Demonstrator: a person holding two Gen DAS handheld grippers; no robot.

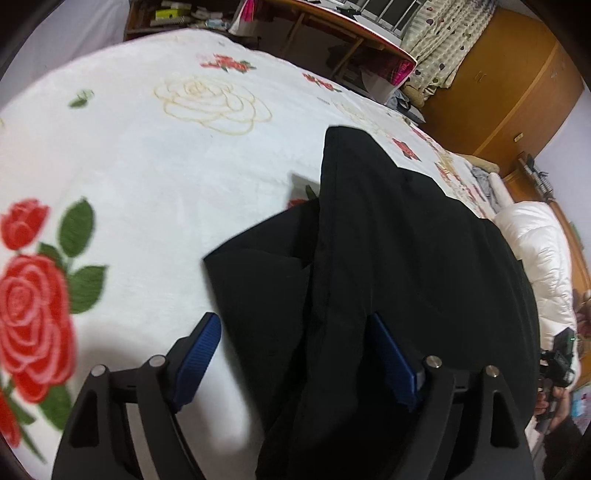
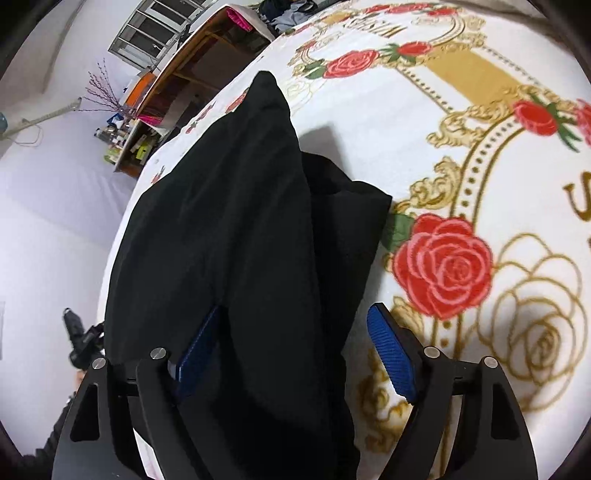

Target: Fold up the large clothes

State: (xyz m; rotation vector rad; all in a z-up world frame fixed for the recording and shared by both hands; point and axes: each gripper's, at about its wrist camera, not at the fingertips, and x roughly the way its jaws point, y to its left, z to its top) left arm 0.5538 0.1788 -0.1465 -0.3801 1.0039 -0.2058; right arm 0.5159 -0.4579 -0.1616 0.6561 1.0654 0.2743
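Note:
A large black garment (image 1: 388, 266) lies in a folded strip on a white bedspread printed with roses (image 1: 166, 177). My left gripper (image 1: 295, 354) is open, its blue-padded fingers (image 1: 199, 354) wide apart, with the garment's near edge lying between them. The same garment shows in the right wrist view (image 2: 229, 240). My right gripper (image 2: 291, 350) is also open, fingers (image 2: 391, 350) straddling the garment's near end. The cloth rests between each pair of jaws without being pinched. The other gripper shows small at the edge of each view (image 1: 557, 369) (image 2: 79, 343).
A white puffy quilt (image 1: 535, 258) lies at the bed's right. A wooden desk (image 1: 343, 33) with clutter, a curtain (image 1: 439, 44) and a wooden wardrobe (image 1: 509, 92) stand beyond the bed. White floor (image 2: 44, 221) lies off the bed's left edge.

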